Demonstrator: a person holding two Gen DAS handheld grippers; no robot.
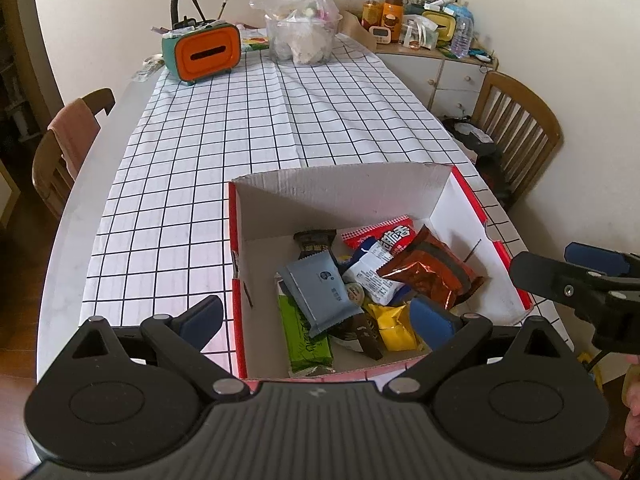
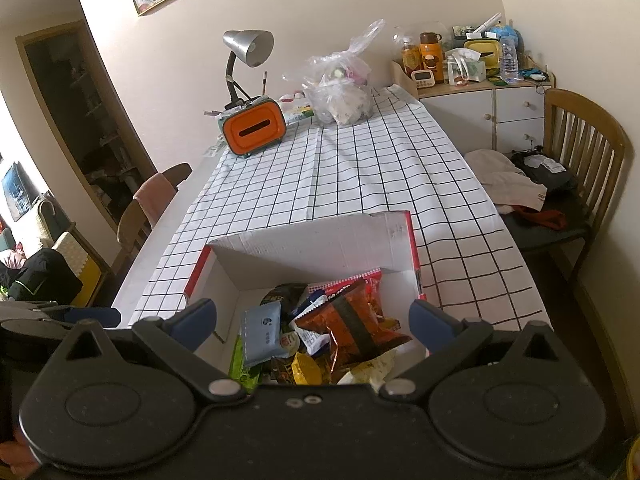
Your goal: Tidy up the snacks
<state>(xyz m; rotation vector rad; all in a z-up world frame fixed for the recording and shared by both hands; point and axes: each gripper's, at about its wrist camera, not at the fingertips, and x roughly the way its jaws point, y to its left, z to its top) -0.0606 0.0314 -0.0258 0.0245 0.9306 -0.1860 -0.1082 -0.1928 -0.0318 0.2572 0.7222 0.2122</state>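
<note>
A cardboard box (image 1: 340,192), red outside and white inside, stands open near the front of the checked tablecloth. Several snacks lie in it: a grey-blue packet (image 1: 320,292), an orange-brown foil bag (image 1: 432,276), a green packet (image 1: 304,340), a yellow packet (image 1: 394,326) and a red packet (image 1: 384,234). My left gripper (image 1: 320,318) hangs open over the box's near side and holds nothing. My right gripper (image 2: 314,320) is open too, above the same box (image 2: 312,248), with the foil bag (image 2: 356,320) below it. From the left wrist view, the right gripper (image 1: 560,258) sits just right of the box.
At the table's far end stand an orange tissue box (image 1: 204,54), a desk lamp (image 2: 246,50) and a plastic bag of items (image 1: 304,32). Wooden chairs (image 1: 516,128) (image 1: 68,148) flank the table. A cluttered white cabinet (image 2: 492,108) fills the far right corner.
</note>
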